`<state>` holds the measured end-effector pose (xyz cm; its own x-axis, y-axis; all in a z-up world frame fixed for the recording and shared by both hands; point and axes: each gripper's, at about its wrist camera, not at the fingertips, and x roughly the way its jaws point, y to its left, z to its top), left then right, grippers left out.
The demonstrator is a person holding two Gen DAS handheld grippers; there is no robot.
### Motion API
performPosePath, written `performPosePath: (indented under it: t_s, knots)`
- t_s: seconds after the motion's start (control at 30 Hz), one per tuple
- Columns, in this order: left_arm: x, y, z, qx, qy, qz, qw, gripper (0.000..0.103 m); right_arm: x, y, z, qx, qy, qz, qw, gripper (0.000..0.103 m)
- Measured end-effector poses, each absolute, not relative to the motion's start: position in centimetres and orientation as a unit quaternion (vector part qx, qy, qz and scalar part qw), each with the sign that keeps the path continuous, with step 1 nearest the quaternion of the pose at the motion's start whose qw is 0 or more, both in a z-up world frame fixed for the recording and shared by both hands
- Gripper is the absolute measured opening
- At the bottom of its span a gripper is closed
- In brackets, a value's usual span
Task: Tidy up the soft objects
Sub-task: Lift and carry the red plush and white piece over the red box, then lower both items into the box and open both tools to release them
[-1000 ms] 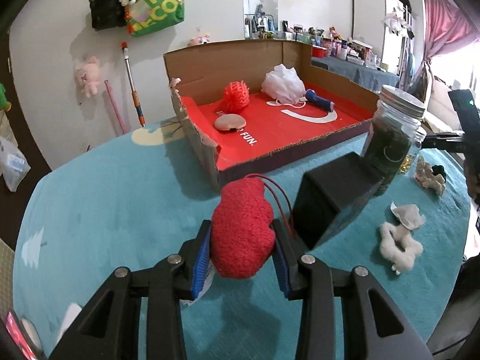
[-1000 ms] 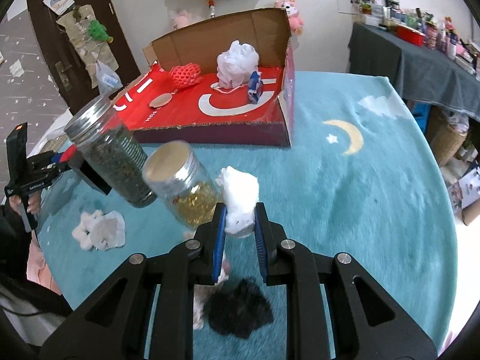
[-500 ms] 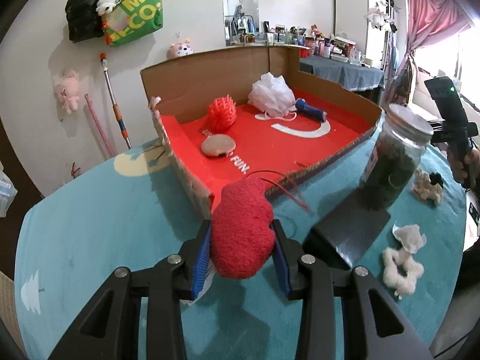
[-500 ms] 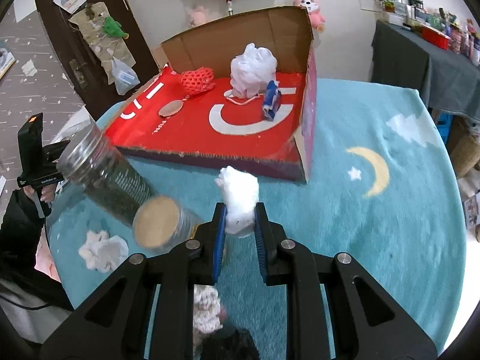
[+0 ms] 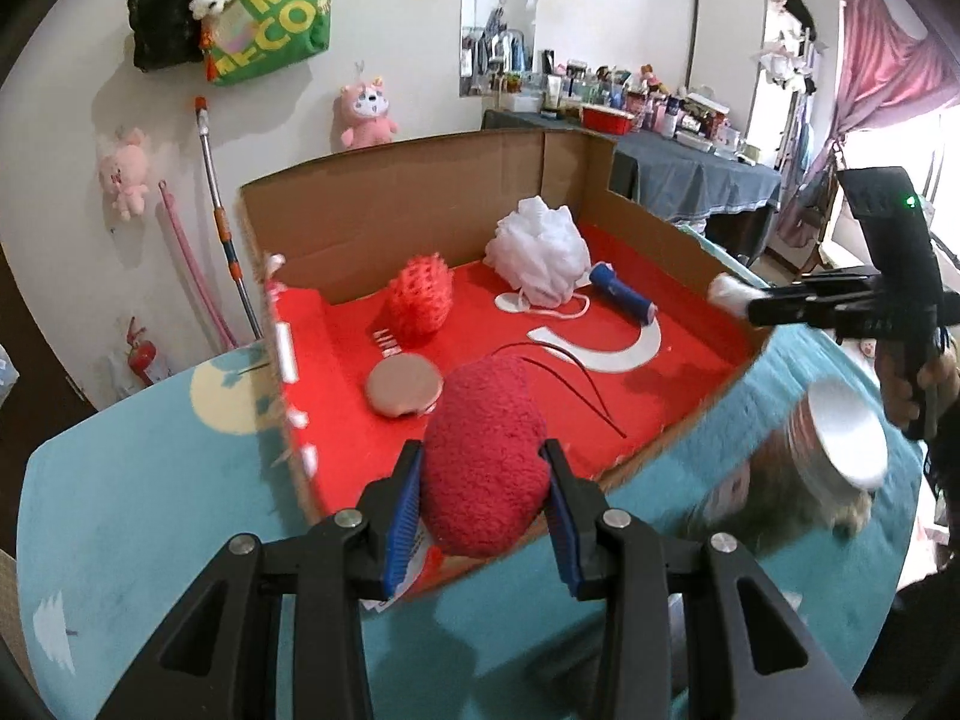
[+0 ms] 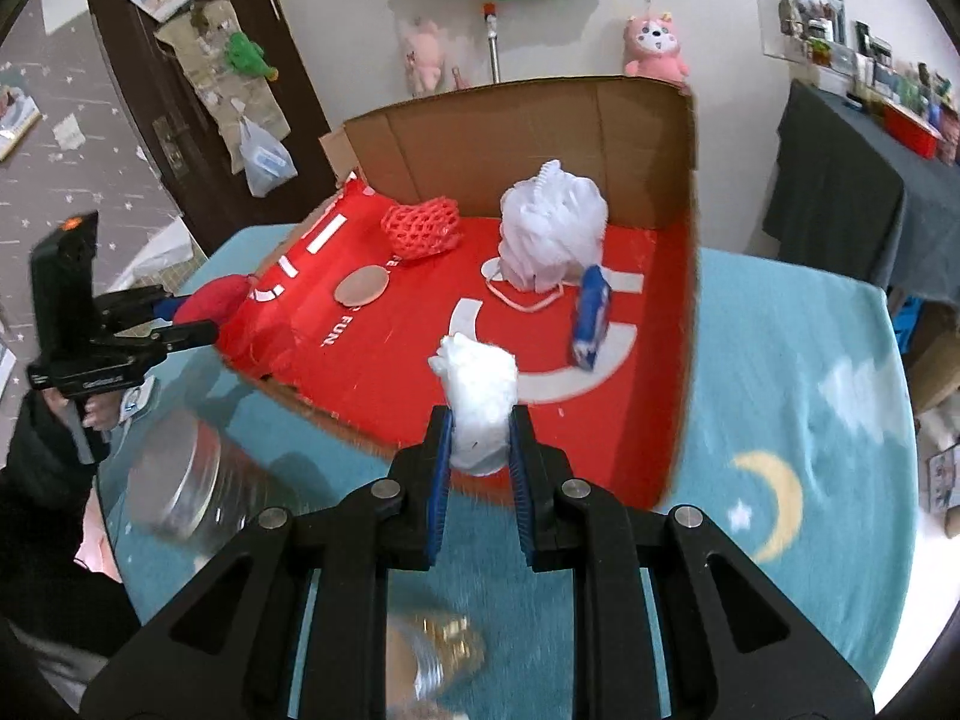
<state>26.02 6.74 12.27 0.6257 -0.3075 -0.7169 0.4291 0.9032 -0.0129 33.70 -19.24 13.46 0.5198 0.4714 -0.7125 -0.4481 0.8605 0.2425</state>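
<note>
My left tool (image 5: 483, 483) grips a fuzzy red plush lump (image 5: 486, 456), pads pressed into its sides, above the near wall of the open cardboard box with a red floor (image 5: 372, 228). My right tool (image 6: 479, 450), nearly closed, pinches a white cotton tuft (image 6: 480, 396) over that box's near edge. 1 white mesh sponge (image 6: 552, 222) lies inside.

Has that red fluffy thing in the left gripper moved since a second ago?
Yes. The red fluffy thing, clamped in the left gripper, has been carried toward the cardboard box. Earlier it hung over the blue tablecloth short of the box; now it overlaps the box's near edge.
</note>
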Motion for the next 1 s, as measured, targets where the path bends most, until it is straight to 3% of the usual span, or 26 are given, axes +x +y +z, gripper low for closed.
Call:
performPosePath:
  t_s: [0.5, 1.0]
  knots:
    - [36.4, -1.3, 8.8, 0.134, 0.480, -0.185, 0.847, 0.041, 45.0, -12.7, 9.9, -0.074, 0.507, 0.225, 0.829, 0.018]
    - [39.6, -2.9, 6.7, 0.162, 0.495, -0.167, 0.837, 0.045, 47.5, -11.9, 7.8, -0.088, 0.541, 0.214, 0.808, 0.019]
